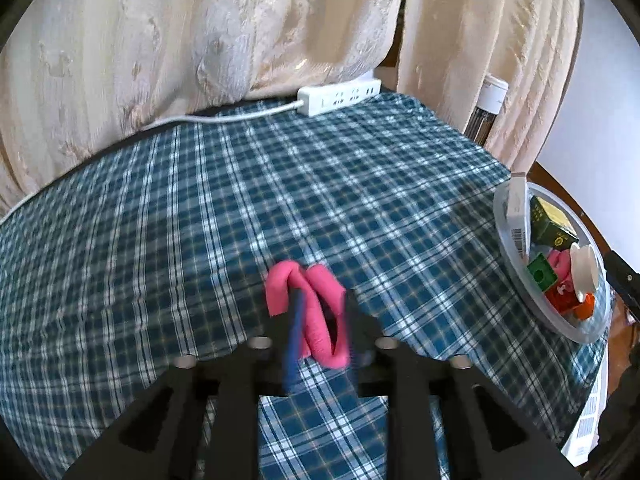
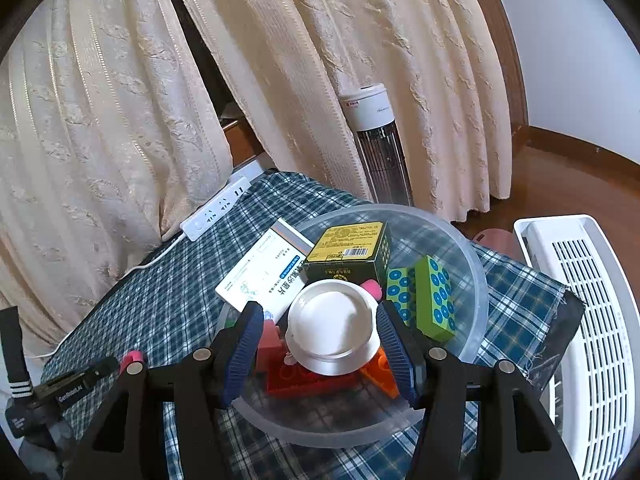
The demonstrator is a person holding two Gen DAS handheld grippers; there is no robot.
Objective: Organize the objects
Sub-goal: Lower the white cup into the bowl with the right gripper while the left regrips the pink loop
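Cream curtains [image 1: 168, 52] hang behind a table draped in a blue-and-white checked cloth [image 1: 168, 216], and a white power strip [image 1: 339, 100] lies at the far edge with its cord trailing off to the left.

Over on the left side of the table, the left gripper [image 1: 320, 312] points down at a folded pink cloth [image 1: 316, 312] lying on the checks near the middle of the near edge. The cloth sits between the 2 fingers, but they are motion-blurred, and I cannot tell whether the pads press on it.

Moving right, a clear plastic bowl [image 2: 476, 264] stands at the table's right edge. Packed inside it: a white medicine box [image 2: 260, 272] leaning over the left rim, a dark green box with a yellow label [image 2: 352, 252] at the back, a green block with blue dots [image 2: 428, 292] on the right, and red [image 2: 292, 376] and orange [image 2: 384, 372] blocks at the bottom. A white round lid [image 2: 334, 326] rests on top of the pile.

The right gripper [image 2: 320, 344] hovers over the bowl with its jaws spread on either side of that lid, a gap showing at each pad, nothing held.

Beyond the right edge stand a white tower heater [image 2: 380, 140] against the curtain and a white slotted appliance [image 2: 580, 320] on the floor.
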